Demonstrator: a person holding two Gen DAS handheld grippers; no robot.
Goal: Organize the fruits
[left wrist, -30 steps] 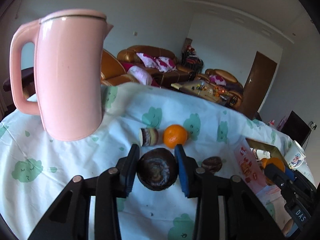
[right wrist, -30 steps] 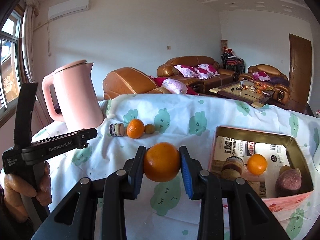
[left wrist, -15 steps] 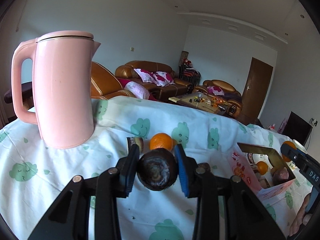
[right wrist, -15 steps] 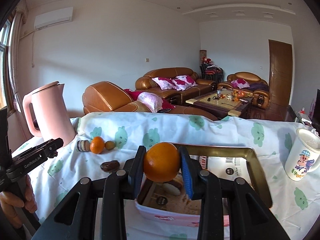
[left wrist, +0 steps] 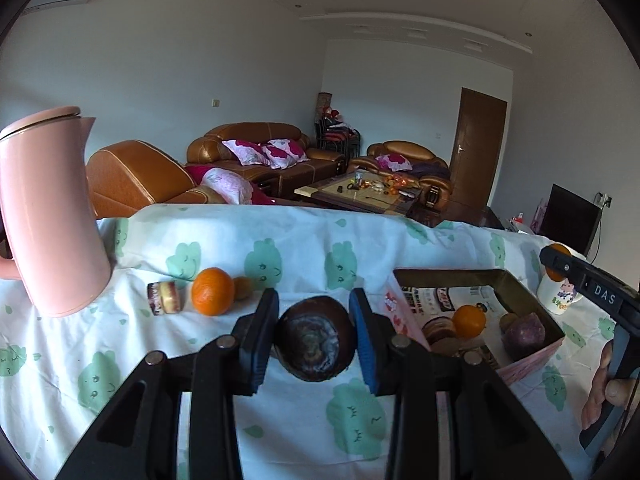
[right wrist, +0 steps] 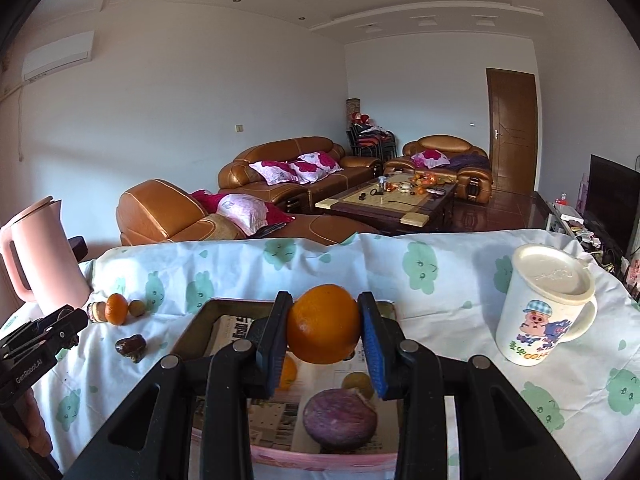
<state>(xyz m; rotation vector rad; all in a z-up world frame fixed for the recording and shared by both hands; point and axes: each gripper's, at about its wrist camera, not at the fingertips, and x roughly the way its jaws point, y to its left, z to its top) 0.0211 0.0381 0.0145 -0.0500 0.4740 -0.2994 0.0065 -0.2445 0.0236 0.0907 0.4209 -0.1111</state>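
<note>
My left gripper (left wrist: 315, 338) is shut on a dark brown round fruit (left wrist: 315, 338), held above the cloth-covered table left of the box (left wrist: 532, 300). My right gripper (right wrist: 324, 330) is shut on an orange (right wrist: 324, 330), hanging over the open box (right wrist: 192, 328). Inside the box lie a purple fruit (right wrist: 340, 422), a small orange (right wrist: 289, 376) and a yellowish fruit (right wrist: 358, 382). On the cloth at the left sit another orange (left wrist: 212, 292), a small brownish fruit (left wrist: 243, 288) and a small jar (left wrist: 163, 298). A dark lumpy fruit (right wrist: 131, 347) lies left of the box.
A pink kettle (left wrist: 48, 220) stands at the table's left. A lidded white cartoon mug (right wrist: 546, 300) stands right of the box. The table's far edge drops toward brown sofas and a coffee table. A hand (left wrist: 604, 388) grips the right tool's handle.
Both grippers have swung to the right with their fruit. The right gripper, first over the cloth left of the box, now hangs above it. The kettle has slid to the left edge of the left wrist view.
</note>
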